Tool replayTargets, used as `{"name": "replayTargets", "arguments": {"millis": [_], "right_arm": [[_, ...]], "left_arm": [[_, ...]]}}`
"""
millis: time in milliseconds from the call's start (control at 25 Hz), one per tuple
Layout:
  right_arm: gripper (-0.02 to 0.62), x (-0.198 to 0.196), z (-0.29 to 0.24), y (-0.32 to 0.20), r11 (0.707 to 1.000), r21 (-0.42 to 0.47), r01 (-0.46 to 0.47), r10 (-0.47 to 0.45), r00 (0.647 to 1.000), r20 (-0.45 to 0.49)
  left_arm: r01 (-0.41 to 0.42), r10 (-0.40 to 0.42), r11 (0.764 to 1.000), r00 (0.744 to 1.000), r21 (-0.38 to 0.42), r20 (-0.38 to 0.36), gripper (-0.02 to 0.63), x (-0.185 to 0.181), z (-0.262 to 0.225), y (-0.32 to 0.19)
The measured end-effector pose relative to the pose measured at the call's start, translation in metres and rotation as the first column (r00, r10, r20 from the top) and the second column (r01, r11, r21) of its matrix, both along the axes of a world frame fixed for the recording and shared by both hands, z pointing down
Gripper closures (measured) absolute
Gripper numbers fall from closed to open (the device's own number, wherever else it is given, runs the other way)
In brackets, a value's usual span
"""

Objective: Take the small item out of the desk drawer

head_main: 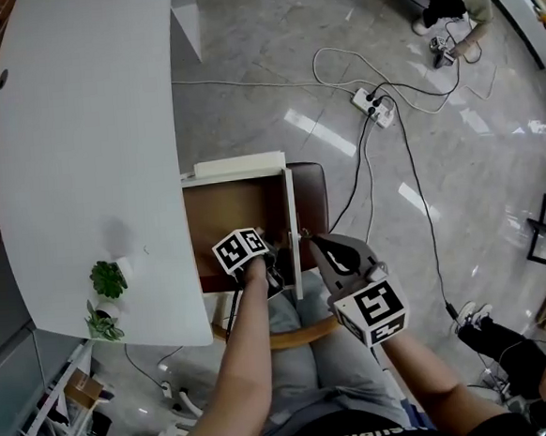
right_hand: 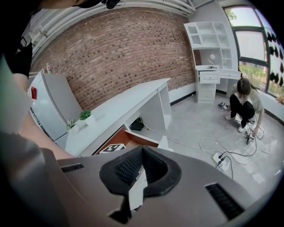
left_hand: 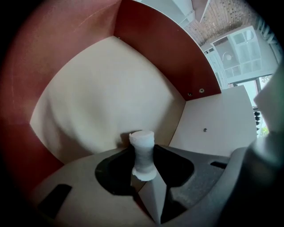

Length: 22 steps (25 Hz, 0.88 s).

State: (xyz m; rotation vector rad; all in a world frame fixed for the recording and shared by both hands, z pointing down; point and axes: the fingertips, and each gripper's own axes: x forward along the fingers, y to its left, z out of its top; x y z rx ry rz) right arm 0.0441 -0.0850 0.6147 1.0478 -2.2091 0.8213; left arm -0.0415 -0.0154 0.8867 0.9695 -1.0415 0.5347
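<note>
The desk drawer (head_main: pixel 235 215) is pulled out from under the white desk (head_main: pixel 90 161), showing brown walls and a pale floor (left_hand: pixel 102 97). My left gripper (head_main: pixel 274 276) reaches down into it. A small white spool-shaped item (left_hand: pixel 143 155) sits between its jaws, whose tips lie against the item's sides; left gripper (left_hand: pixel 142 150) is shut on it. My right gripper (head_main: pixel 310 241) is at the drawer's white front panel (head_main: pixel 293 215), and in the right gripper view it (right_hand: pixel 141 153) is shut on the panel's thin white edge (right_hand: pixel 138 188).
Two small potted plants (head_main: pixel 107 282) stand at the desk's near edge. A brown chair (head_main: pixel 312 195) is beside the drawer. A power strip (head_main: pixel 374 104) and cables trail over the grey floor, where a person crouches (head_main: pixel 444 1). Someone's shoe (head_main: pixel 469 316) is at right.
</note>
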Motion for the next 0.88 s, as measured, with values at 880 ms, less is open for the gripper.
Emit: {"name": "replayTargets", "arguments": {"millis": [880], "right_arm": [[0.598, -0.006, -0.033, 0.011, 0.999, 0.053, 0.002, -0.002, 1.000, -0.002]], "left_arm": [[-0.048, 0.046, 0.995, 0.999, 0.085, 0.020, 0.468, -0.012, -0.039, -0.014]]}}
